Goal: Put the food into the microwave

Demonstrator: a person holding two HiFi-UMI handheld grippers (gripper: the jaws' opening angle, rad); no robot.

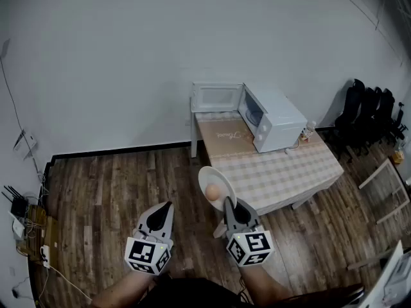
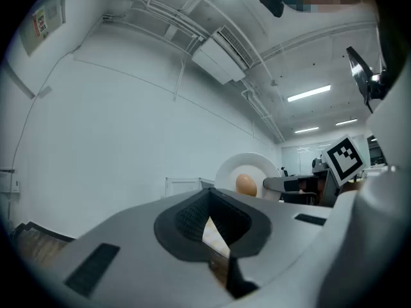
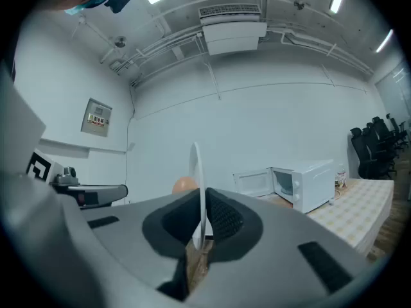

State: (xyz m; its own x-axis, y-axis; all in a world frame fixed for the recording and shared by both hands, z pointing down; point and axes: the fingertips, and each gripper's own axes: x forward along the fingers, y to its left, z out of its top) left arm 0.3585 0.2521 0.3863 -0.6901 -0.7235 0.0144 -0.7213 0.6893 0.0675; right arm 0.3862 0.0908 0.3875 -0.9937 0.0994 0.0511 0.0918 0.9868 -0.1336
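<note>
The left gripper [image 1: 168, 205] has its jaws closed together, with nothing between them. To its right, the white plate [image 1: 209, 175] carries a round brown food [image 1: 214, 192]. The right gripper [image 1: 228, 203] grips the plate's rim. Further right, well apart, the microwave [image 1: 276, 117] stands on the table [image 1: 289, 172] with its door [image 1: 218, 97] open.

You have a white plate [image 1: 208, 175], orange-brown food [image 1: 213, 193], a white microwave [image 1: 275, 119], a beige checked tablecloth [image 1: 289, 172], a dark wood floor [image 1: 115, 191]
</note>
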